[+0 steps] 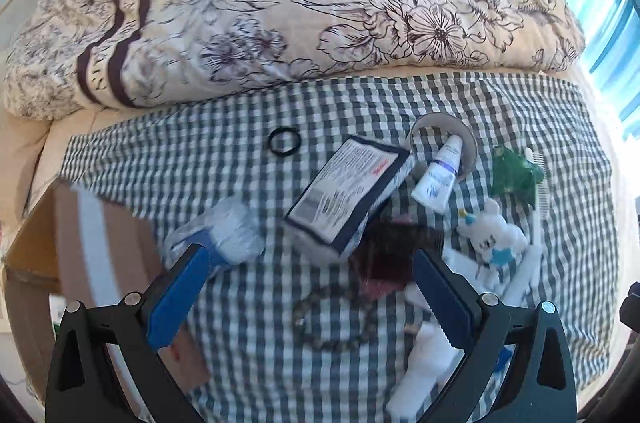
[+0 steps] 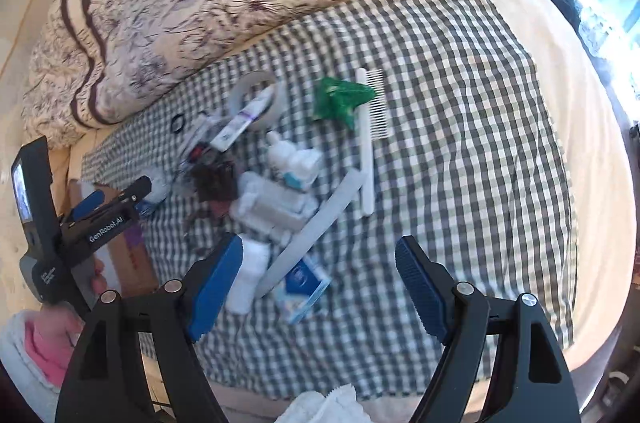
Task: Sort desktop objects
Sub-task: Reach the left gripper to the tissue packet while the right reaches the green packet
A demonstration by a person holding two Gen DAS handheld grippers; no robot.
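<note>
Left wrist view: left gripper (image 1: 310, 277) jaws spread wide, empty, above the checked cloth (image 1: 248, 343).
Right gripper (image 2: 320, 281): jaws spread, empty.
White comb (image 2: 366, 143): long axis runs away from the right camera, teeth rightward.
Toothpaste tube (image 1: 438, 175): cap lies in the tape roll (image 1: 468, 143).
Surface: bed, floral duvet (image 1: 280, 3) behind.
Unclear: blurred dark item (image 1: 384, 251) between the left jaws.
</note>
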